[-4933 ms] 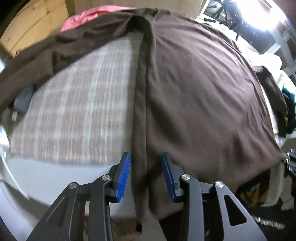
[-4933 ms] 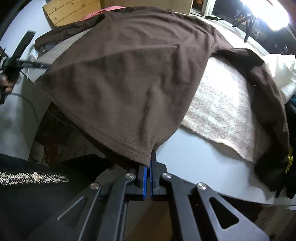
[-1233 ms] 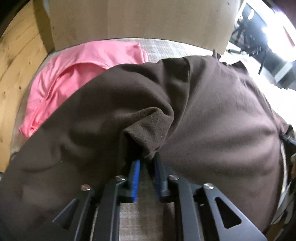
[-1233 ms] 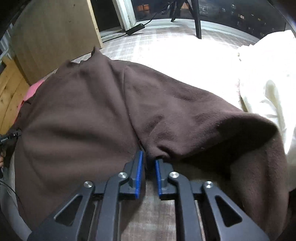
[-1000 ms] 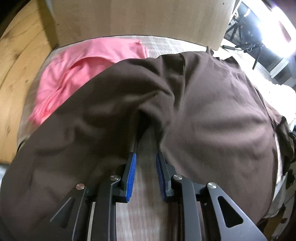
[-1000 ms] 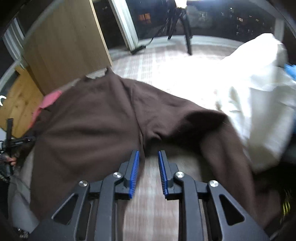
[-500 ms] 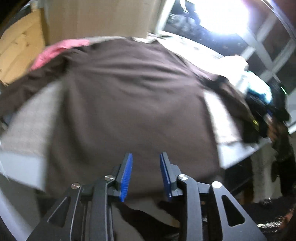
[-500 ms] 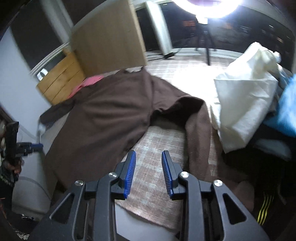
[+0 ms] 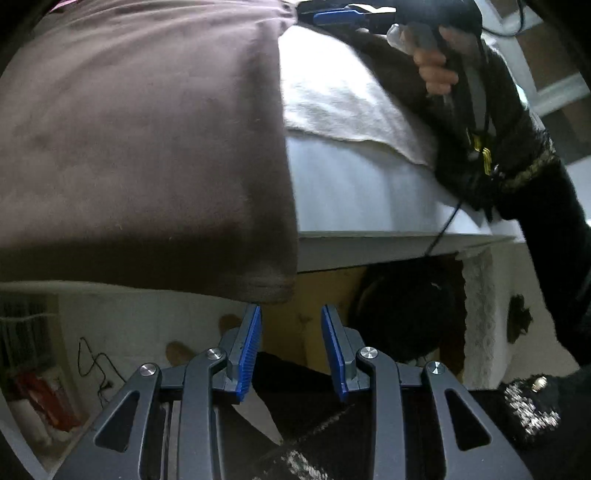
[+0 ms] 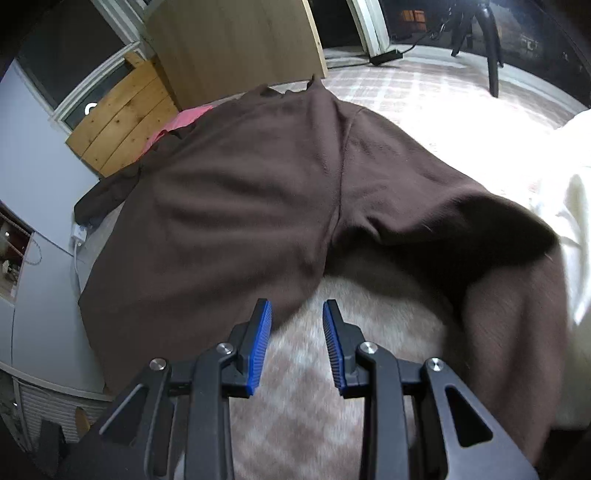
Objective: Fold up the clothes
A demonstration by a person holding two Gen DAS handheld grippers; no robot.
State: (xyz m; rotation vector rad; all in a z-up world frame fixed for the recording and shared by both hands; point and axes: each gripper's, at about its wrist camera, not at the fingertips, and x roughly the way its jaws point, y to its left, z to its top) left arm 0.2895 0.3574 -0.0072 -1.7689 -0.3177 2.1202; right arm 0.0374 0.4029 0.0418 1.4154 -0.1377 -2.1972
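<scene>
A brown sweater (image 10: 240, 192) lies spread front-down over the plaid cloth on the table, its collar at the far end and one sleeve (image 10: 509, 295) bent down the right side. In the left wrist view its hem (image 9: 258, 284) hangs over the table's front edge. My left gripper (image 9: 291, 325) is open just below that hem corner, holding nothing. My right gripper (image 10: 296, 321) is open above the plaid cloth, next to the sweater's right side edge, also empty. In the left wrist view, the right gripper (image 9: 343, 16) is held in a person's hand (image 9: 436, 70).
A pink garment (image 10: 181, 122) lies at the far left by a wooden board (image 10: 122, 114). White clothing (image 10: 569, 177) is piled at the right. The white table edge (image 9: 388, 240) runs across the left wrist view, with floor clutter and a dark sleeve (image 9: 546, 229) below and right.
Both grippers let go of the sweater's shoulder areas and pulled back toward the near side. The left one dropped below the table edge under the hem; the right one moved low over the plaid cloth.
</scene>
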